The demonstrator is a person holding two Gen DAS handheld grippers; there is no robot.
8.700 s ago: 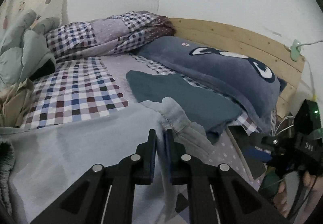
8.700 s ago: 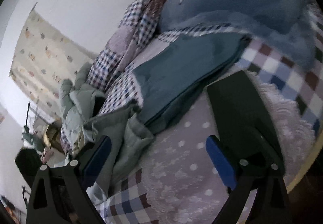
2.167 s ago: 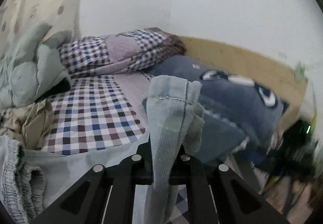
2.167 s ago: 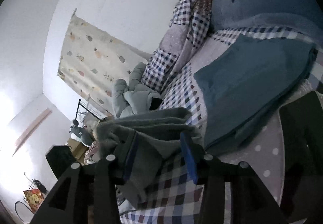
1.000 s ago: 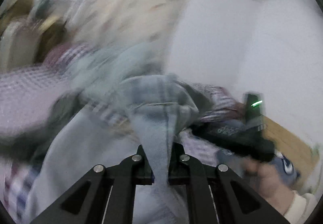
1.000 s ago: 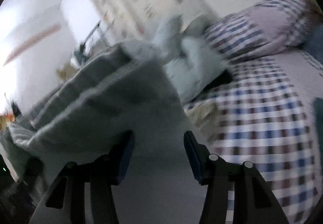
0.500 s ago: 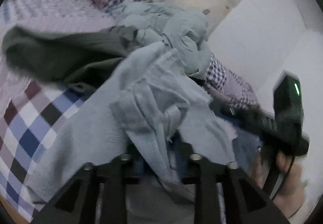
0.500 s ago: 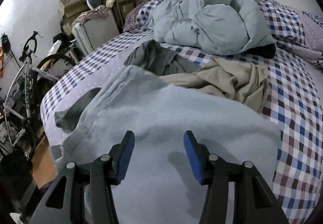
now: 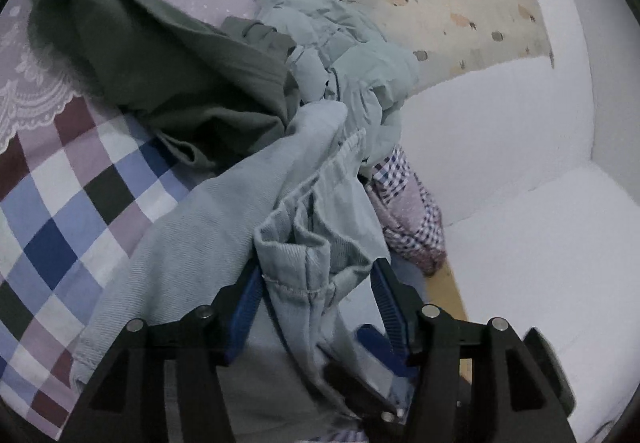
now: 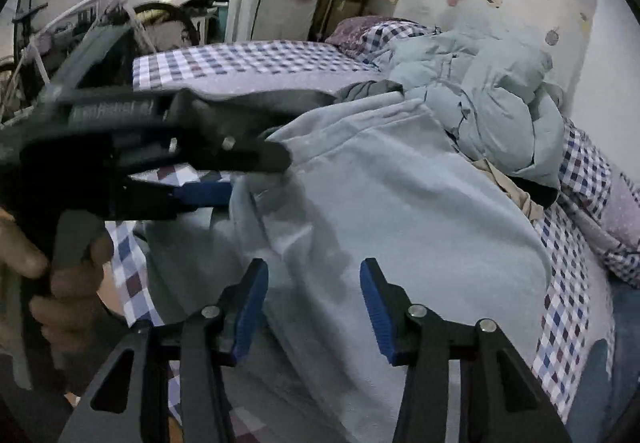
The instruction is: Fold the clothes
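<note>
Light blue denim trousers [image 9: 224,227] lie spread over the checked bed sheet [image 9: 60,211]. My left gripper [image 9: 316,295] is open, and a bunched hem of the trousers hangs loosely between its blue pads [image 9: 244,303]. In the right wrist view the trousers [image 10: 400,211] cover the middle of the bed. My right gripper [image 10: 314,299] hovers open just above them, holding nothing. The left gripper [image 10: 256,179], held by a hand [image 10: 68,283], reaches in from the left with the trousers' edge between its parted fingers.
A dark green garment [image 9: 160,55] and a pale green padded jacket [image 9: 360,55] lie beyond the trousers. A beige garment [image 10: 516,191] peeks out beside the jacket [image 10: 500,103]. A bicycle [image 10: 120,11], a suitcase [image 10: 264,11] and boxes stand past the bed's foot. A white wall [image 9: 520,203] runs alongside.
The left gripper, shut on the trousers earlier, now stands open with the hem loose between its pads. Both grippers swung from the headboard end toward the foot, and the trousers were laid down.
</note>
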